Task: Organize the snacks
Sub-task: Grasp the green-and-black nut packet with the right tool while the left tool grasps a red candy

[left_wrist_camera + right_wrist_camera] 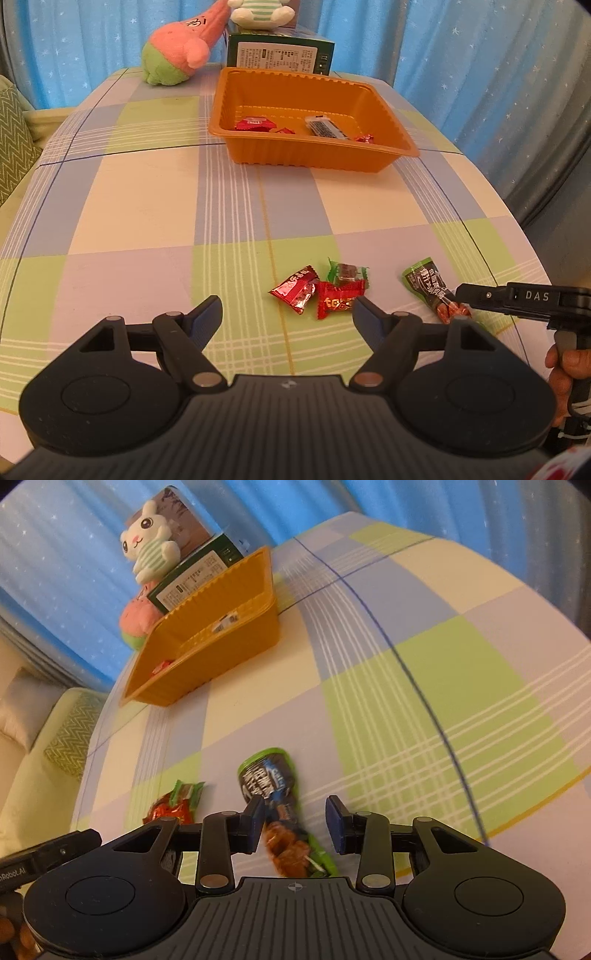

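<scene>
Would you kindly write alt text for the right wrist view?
Open right tongs straddle a green snack packet lying on a checked tablecloth. Beyond sits an orange tray holding wrapped snacks, with plush toys behind.

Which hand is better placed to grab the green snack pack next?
Right. The right gripper is open with the green snack pack between its fingers; the left gripper faces the red candies.

From the candies (pixel 319 290) toward 12 o'clock the cloth (pixel 155 206) lies bare up to the tray (pixel 391 122). At 3 o'clock the right gripper (pixel 295 821), jaws apart, straddles the green packet (pixel 428 286). Box (pixel 280 53) and plush toys (pixel 177 51) block behind the tray.
</scene>
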`<state>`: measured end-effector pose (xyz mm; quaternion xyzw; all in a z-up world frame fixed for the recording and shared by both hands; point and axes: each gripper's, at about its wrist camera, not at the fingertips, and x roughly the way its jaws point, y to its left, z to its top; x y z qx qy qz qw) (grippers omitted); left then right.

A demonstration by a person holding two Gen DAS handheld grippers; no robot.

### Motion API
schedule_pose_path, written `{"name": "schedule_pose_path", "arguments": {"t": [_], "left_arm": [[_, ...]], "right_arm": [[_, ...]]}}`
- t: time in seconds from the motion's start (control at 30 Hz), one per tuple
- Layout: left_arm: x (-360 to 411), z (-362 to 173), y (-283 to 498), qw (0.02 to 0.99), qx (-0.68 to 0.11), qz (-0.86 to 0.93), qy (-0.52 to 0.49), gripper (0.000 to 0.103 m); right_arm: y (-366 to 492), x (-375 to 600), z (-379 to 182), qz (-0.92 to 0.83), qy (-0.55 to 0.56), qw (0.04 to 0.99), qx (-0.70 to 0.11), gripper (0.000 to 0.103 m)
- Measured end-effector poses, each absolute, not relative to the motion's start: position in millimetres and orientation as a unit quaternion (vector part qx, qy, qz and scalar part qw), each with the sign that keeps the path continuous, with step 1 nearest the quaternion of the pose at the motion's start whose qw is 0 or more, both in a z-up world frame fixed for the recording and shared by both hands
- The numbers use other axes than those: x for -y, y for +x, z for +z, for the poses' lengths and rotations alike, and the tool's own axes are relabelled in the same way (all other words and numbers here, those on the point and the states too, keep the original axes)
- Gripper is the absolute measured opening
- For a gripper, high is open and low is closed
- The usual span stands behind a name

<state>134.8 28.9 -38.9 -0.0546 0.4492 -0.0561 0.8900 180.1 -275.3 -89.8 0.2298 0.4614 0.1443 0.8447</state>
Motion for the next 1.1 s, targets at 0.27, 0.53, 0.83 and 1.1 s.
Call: {"name": "schedule_pose_path", "arguments": {"t": [0.27, 0.53, 0.83, 1.1], "left_arm": [[-16.8, -48.2, 138.1, 0.886, -0.456, -0.066, -0.049, 0.075], [-12.9, -56.8, 138.2, 0.884, -0.461, -0.074, -0.038, 0.075], [-3.3, -71.6, 144.3, 0.883, -0.456, -0.104, -0.033, 0.067], [18.7, -80.6, 157.7, 0.883, -0.430, -0.165, 0.095, 0.059]], "right_arm": [[163.1, 220.2, -87.3, 0.198, 0.014, 0.878, -0.436, 0.038], [162.3, 194.1, -105.2, 0.203, -0.055, 0.883, -0.420, 0.033], [166.9, 206.9, -99.8, 0.173, -0.019, 0.892, -0.418, 0.030], [165.6, 216.0, -93.5, 0.168, -0.002, 0.896, -0.411, 0.030]]}}
